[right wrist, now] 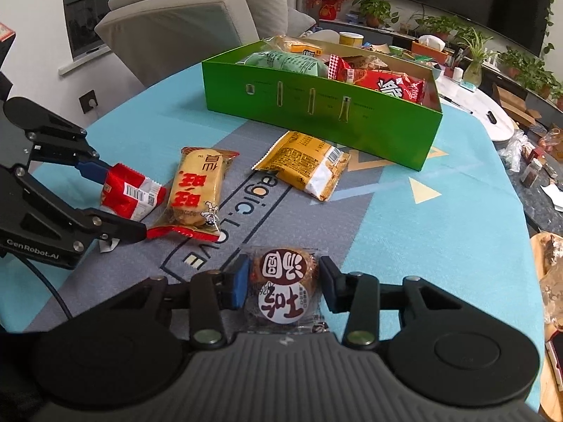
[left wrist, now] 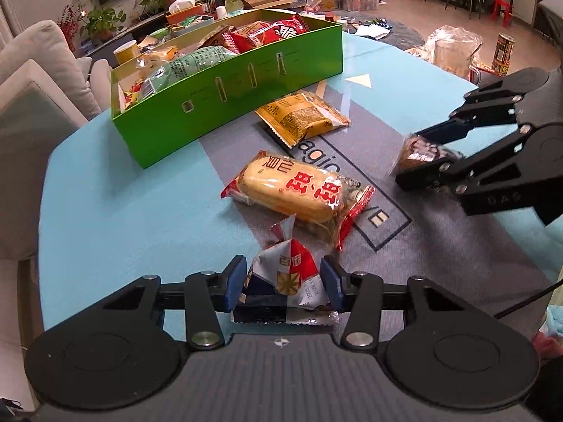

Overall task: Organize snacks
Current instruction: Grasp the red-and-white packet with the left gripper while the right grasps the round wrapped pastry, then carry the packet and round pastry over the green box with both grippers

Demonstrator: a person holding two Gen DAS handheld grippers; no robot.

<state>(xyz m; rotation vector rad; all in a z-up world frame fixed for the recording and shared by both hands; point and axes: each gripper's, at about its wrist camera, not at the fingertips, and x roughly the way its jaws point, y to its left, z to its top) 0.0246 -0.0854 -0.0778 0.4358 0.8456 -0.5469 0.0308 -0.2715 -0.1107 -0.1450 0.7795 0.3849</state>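
1. Four loose snack packets lie on the surface point(right wrist: 457, 232); the green box point(right wrist: 316, 112) stands beyond both grippers and already holds several packets.
2. The left gripper point(left wrist: 283, 283) pinches a small red, white and blue packet point(left wrist: 288, 274) between its blue pads; the wrapper crumples where they press. No earlier picture is given, so only the pinch itself can be told.
3. The right gripper point(right wrist: 281, 283) stands spread around a round brown cake in clear wrap point(right wrist: 283, 288). One pad is at the wrap's edge and the other just beside it; I see no squeeze yet.
4. Ahead of the left gripper, just past its packet, lies a long yellow cake in a red-edged wrapper point(left wrist: 299, 193). Further on, near the box wall, lies a mustard-yellow packet point(left wrist: 302, 117).
5. Handling, as I judge it: all are light, with thin, slippery, crinkly film. The contents are probably soft or crumbly, so a hard squeeze could crush them. Take each across its middle, on the filling and not on the flat sealed ends, which would slide or fold.
6. Writing: the right-wrist view shows "GenRobot.AI" on the left gripper's body. The mat reads partly "agic" and "LOVE". The packets carry large Chinese characters, red on the long cake and brown and white on the round one. Barcodes show on two packets; the fine print is too small to read.
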